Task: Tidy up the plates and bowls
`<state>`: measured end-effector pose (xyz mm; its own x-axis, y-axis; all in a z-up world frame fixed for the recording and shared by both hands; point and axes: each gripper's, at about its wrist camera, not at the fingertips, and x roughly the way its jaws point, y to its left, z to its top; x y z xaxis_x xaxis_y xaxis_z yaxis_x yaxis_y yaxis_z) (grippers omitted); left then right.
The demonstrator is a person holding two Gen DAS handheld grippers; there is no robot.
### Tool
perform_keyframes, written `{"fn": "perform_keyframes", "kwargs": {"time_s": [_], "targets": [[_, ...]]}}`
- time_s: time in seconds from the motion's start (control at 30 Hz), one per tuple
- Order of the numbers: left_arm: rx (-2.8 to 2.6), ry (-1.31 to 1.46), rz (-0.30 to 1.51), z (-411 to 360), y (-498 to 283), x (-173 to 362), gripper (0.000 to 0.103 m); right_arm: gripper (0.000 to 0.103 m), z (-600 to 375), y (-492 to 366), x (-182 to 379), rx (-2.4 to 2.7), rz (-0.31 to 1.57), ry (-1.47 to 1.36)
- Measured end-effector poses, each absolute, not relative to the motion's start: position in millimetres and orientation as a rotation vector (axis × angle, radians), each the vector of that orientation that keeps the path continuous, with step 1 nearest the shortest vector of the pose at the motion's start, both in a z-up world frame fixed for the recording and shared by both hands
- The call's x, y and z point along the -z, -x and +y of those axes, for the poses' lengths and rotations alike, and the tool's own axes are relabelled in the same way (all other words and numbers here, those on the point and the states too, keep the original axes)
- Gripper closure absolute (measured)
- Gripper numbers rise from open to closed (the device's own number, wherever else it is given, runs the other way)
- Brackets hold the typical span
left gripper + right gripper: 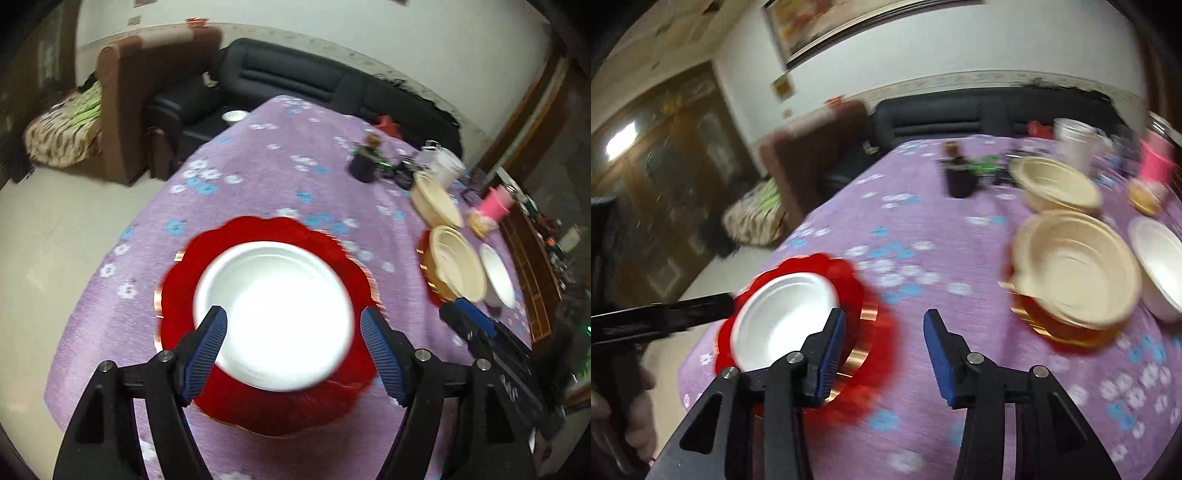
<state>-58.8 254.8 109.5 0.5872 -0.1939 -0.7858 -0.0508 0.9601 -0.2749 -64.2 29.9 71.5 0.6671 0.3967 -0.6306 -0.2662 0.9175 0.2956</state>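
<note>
The white plate (pixel 273 314) on the scalloped red plate (pixel 258 406) is seen square-on only in the left wrist view, where it lies on the purple flowered cloth of the bench (pixel 240 177), below and between the fingers of the left gripper (pixel 293 321); the jaws stand wide apart, nothing is held, and whether the pads touch the rim cannot be told. A small white dish (pixel 233 116) on the dark sofa (pixel 280 77) is shown in that view alone. In the right wrist view the same stacked plates are placed to the left, the right gripper (pixel 882 321) being partly open and empty over bare cloth, its left finger overlapping the red plate's edge. A hand (pixel 631 413) on the other gripper's handle is shown only there. To the right, a cream bowl (pixel 1078 266) is seen resting on a gold-rimmed plate (pixel 1067 332), with a second cream bowl (pixel 1056 184) behind and a white bowl (pixel 1160 262) just beside.
</note>
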Motion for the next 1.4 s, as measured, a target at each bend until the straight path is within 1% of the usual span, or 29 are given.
{"fn": "perform_keyframes", "kwargs": {"time_s": [0.17, 0.27, 0.5, 0.7, 0.93, 1.1, 1.3, 1.4], "targets": [[0.149, 0.24, 0.948, 219.2, 56.6, -115.3, 0.028, 0.055, -61.1, 51.5, -62.6, -0.196, 0.764, -0.321], [0.177, 0.221, 0.962, 196.0, 51.0, -114.7, 0.028, 0.055, -98.3, 47.2, -61.4, -0.134, 0.75, -0.383], [0.216, 0.181, 1.004, 149.4, 40.2, -107.5, 0.028, 0.055, -141.7, 41.1, -53.4, -0.106, 0.733, -0.476], [0.248, 0.159, 1.041, 117.3, 29.0, -99.3, 0.028, 0.055, -196.7, 52.1, -58.4, 0.014, 0.644, -0.577], [0.326, 0.123, 1.042, 61.9, 4.1, -103.4, 0.028, 0.055, -275.4, 14.0, -38.3, 0.247, 0.713, -0.694], [0.351, 0.083, 1.054, 15.6, -16.0, -98.2, 0.028, 0.055, -283.5, 10.1, -14.7, 0.212, 0.734, -0.693], [0.42, 0.054, 1.096, -28.7, -27.8, -83.9, 0.028, 0.055, -269.2, 2.3, -10.7, 0.154, 0.762, -0.624], [0.429, 0.054, 1.082, -41.0, -47.9, -90.7, 0.028, 0.055, -265.2, -3.1, -5.7, 0.145, 0.79, -0.614]]}}
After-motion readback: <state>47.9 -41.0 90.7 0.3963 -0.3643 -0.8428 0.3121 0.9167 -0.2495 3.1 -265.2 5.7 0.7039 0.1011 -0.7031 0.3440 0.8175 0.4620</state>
